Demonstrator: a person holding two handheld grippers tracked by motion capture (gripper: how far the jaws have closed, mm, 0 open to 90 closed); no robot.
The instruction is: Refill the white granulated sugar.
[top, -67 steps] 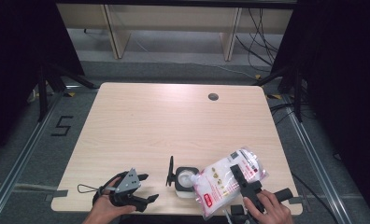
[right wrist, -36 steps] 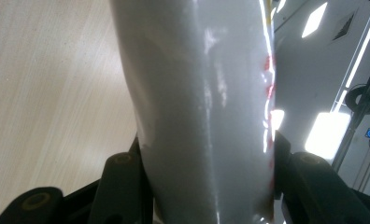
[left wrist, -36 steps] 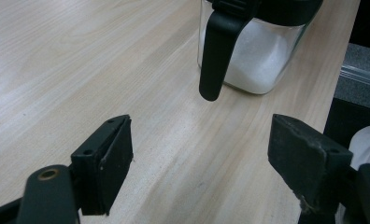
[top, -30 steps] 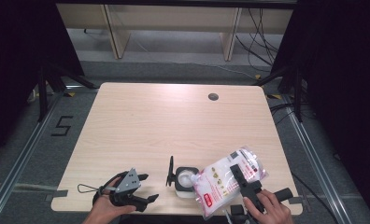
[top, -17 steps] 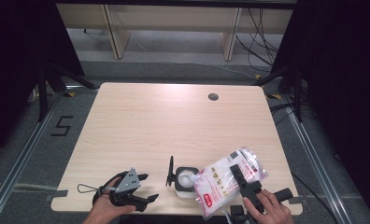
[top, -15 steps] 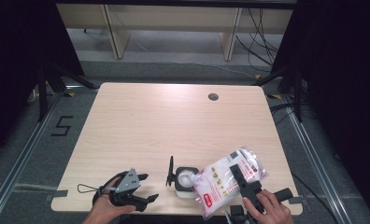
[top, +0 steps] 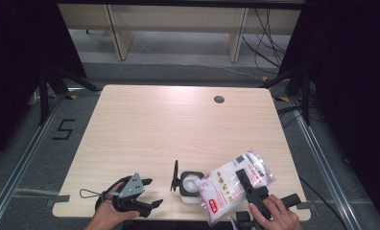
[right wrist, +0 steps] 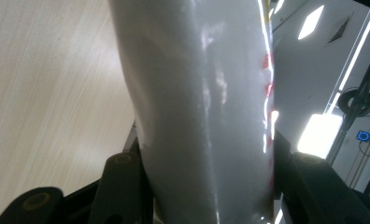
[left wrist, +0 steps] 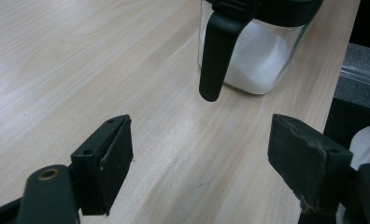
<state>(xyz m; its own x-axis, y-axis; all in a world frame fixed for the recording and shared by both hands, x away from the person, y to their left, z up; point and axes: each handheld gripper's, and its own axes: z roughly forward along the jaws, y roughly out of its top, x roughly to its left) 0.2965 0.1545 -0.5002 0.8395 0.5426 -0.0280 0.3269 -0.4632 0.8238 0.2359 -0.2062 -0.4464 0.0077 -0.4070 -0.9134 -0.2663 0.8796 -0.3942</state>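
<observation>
Two grippers noted: the right gripper is clamped on a white bag tilted over the open glass jar near the table's front edge, while the left gripper, jaws apart and empty, rests just left of the jar.

Two black hand-held grippers, the left hand-held gripper with a grey three-cornered top plate and trailing cable

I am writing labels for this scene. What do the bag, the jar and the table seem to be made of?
Bag: apparently glossy plastic film; it shows shiny highlights and bulges between the right gripper jaws.
Jar: clear glass or hard plastic, since white grains show through; its hinged lid looks like matte black plastic.
Table: pale wood-grain surface, probably laminate.
</observation>
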